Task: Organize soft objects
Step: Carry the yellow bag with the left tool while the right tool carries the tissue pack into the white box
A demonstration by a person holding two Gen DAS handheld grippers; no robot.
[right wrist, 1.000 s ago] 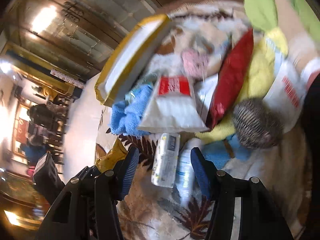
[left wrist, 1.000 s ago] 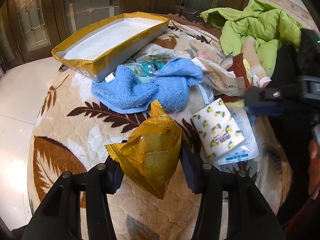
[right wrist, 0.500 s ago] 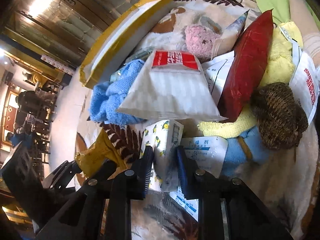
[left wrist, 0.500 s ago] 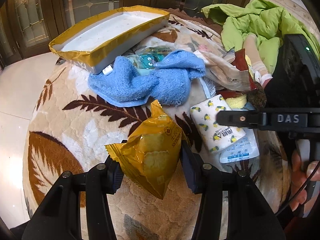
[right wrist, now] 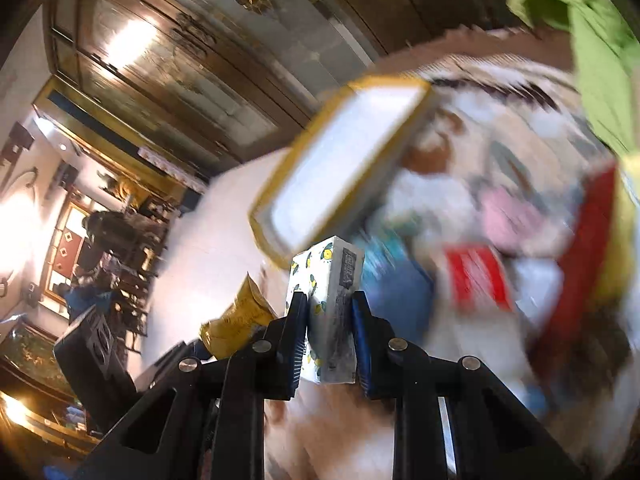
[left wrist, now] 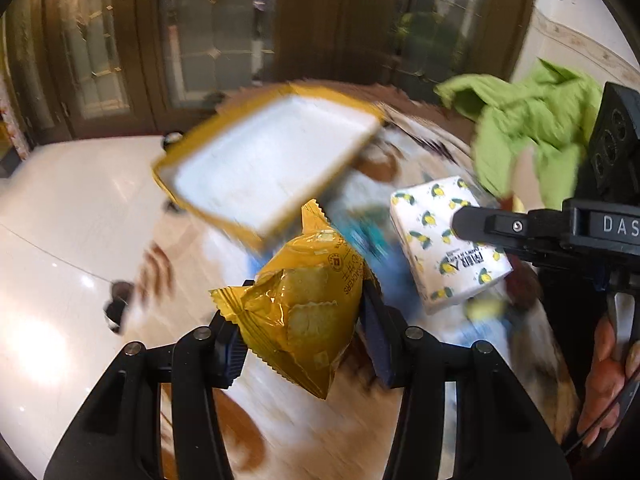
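My left gripper [left wrist: 304, 336] is shut on a yellow snack bag [left wrist: 298, 312], held up above the leaf-patterned blanket. My right gripper [right wrist: 329, 312] is shut on a white tissue pack with lemon print [right wrist: 328, 300], lifted off the pile; the same tissue pack [left wrist: 448, 242] shows in the left wrist view, right of the snack bag, clamped by the right gripper [left wrist: 464, 220]. A gold-rimmed white tray [left wrist: 268, 160] lies beyond both, also visible as the tray [right wrist: 340, 164] in the right wrist view. Both views are motion-blurred.
A green jacket [left wrist: 532, 120] lies at the far right. A blurred pile with a blue towel [right wrist: 400, 296], a red-labelled white bag [right wrist: 476, 280], a red bag [right wrist: 576, 256] and a pink item [right wrist: 508, 216] covers the blanket. A hand [left wrist: 604, 380] holds the right gripper. White floor lies left.
The right gripper closed on the lemon-print tissue pack and lifted it off the pile. Both grippers have risen and swung toward the tray; the left still holds the snack bag.
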